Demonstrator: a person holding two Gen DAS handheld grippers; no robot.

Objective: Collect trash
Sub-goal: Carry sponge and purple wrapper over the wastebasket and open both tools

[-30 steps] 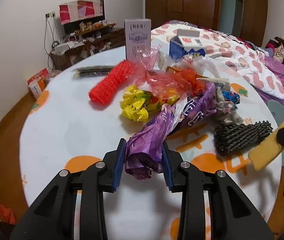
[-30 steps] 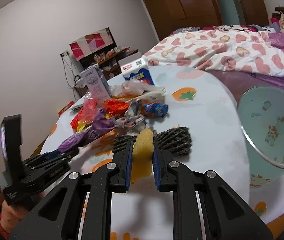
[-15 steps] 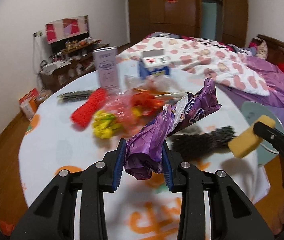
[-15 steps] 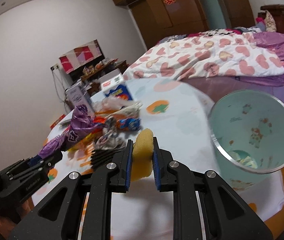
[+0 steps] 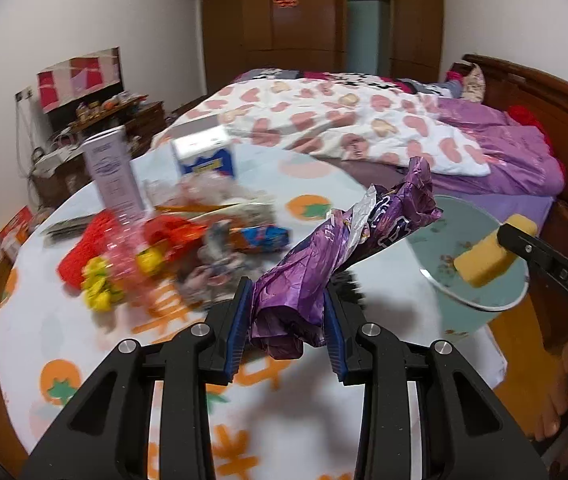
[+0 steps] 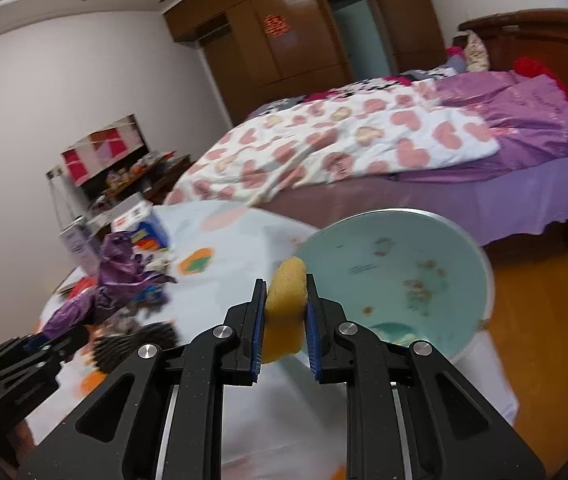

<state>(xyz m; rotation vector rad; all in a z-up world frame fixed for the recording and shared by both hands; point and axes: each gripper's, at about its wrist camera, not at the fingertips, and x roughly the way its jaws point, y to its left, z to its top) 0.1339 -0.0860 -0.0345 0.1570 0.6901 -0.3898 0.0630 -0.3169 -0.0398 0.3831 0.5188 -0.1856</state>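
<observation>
Your left tool (image 5: 288,322) is clamped on the lower end of a crumpled purple wrapper (image 5: 336,248), blue pads pressing both sides; wrapper sticks up and out toward the pale green bin (image 5: 480,304), its top end reaching over the bin's near rim. Your right tool (image 6: 284,320) is pinched tight on a yellow sponge (image 6: 286,300), pads squeezing it, and it sits just at the bin's rim (image 6: 404,213) on the counter side. From the left wrist view the sponge (image 5: 484,256) hangs over the bin opening. Bin stands off the counter (image 5: 84,340) edge, between counter and bed (image 5: 344,128); a few scraps lie inside. Rest of the trash pile (image 5: 188,248) is on the counter, on the far side from the bin: red mesh, yellow wrapper, blue packet, blurred. Black mesh piece (image 6: 140,340) lies on the counter between pile and bin. Blue milk carton (image 5: 204,156) and tall white carton (image 5: 114,172) stand behind the pile, well away from the bin
</observation>
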